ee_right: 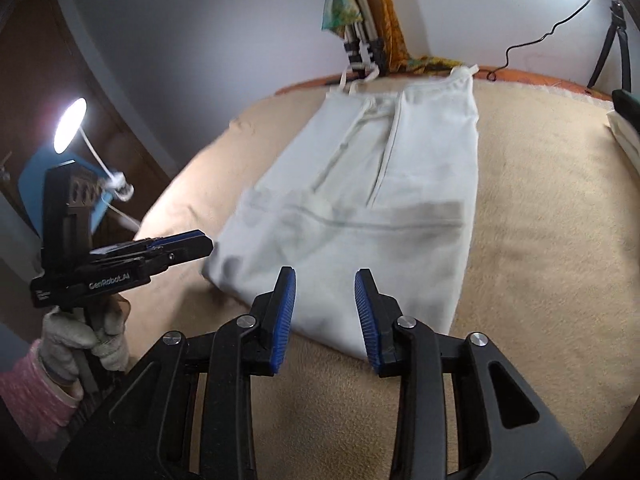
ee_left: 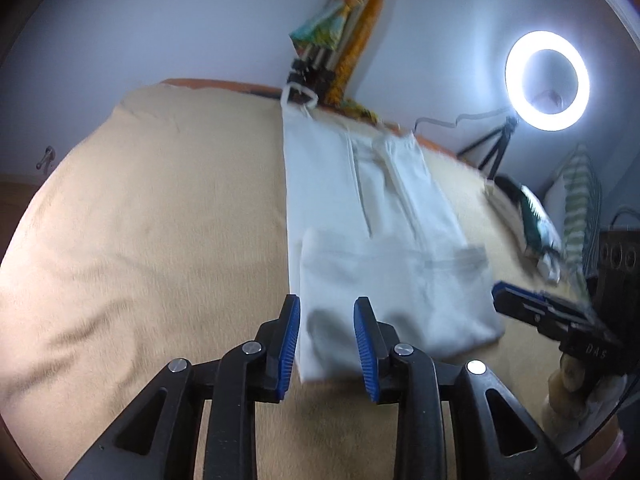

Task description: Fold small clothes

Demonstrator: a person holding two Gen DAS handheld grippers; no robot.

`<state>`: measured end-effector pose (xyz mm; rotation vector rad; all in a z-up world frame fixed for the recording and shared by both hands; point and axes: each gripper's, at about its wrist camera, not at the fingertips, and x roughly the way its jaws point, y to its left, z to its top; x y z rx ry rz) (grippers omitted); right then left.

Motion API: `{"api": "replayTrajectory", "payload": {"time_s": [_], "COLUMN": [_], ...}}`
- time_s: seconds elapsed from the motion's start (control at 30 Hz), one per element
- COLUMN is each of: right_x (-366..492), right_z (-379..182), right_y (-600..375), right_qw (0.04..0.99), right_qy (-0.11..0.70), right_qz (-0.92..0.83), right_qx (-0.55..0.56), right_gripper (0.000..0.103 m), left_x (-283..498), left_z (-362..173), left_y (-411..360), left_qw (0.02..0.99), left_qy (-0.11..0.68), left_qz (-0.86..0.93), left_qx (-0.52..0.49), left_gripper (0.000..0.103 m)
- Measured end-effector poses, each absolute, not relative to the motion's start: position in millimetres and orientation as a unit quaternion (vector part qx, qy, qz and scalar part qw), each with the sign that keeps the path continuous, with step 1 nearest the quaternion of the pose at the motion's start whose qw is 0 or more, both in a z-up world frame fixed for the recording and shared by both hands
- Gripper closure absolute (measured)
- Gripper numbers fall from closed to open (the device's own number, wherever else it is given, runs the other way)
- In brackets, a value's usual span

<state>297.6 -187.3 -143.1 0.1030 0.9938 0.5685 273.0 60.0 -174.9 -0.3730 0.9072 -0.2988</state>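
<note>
The white garment [ee_left: 384,248] lies flat on the tan blanket [ee_left: 160,220] covering the bed, its near end folded back over itself, drawstrings toward the far edge. The left tongs [ee_left: 326,344] hang just above its near-left corner, blue pads parted, gripping nothing. The right tongs [ee_right: 325,316] hang over its near edge, also parted and empty. A ring light [ee_left: 547,80] glows beyond.
</note>
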Motion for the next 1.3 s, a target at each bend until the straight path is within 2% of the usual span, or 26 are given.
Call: {"api": "replayTrajectory", "payload": {"time_s": [0.13,0.33,0.47,0.9,1.07,1.23,1.3], "right_x": [317,365,405,516,543,563,566], "right_z": [-126,-121,-126,-181,-196,-198,-200], "right_y": [-198,-223,-238,-234,-238,-237,-234], "right_qw": [0.851,0.857,0.860,0.853,0.851,0.852,0.850], "right_qy": [0.460,0.458,0.453,0.489,0.495,0.497,0.498], "right_qz": [0.249,0.221,0.212,0.171,0.159,0.154,0.161], "right_qx": [0.044,0.077,0.098,0.065,0.067,0.059,0.055], "right_gripper": [0.069,0.065,0.053,0.052,0.052,0.052,0.055], "left_x": [308,375,416,503,520,532,533], "left_z": [-151,-147,-162,-213,-212,-213,-214], "left_y": [70,80,80,60,44,38,37], "left_qw": [0.875,0.879,0.871,0.867,0.878,0.882,0.884], "left_qy": [0.419,0.414,0.428,0.456,0.448,0.446,0.443], "left_qz": [-0.138,-0.130,-0.126,-0.101,-0.103,-0.097,-0.092], "left_qx": [-0.198,-0.200,-0.205,-0.174,-0.131,-0.117,-0.114], "left_gripper": [0.061,0.058,0.055,0.045,0.036,0.038,0.062]}}
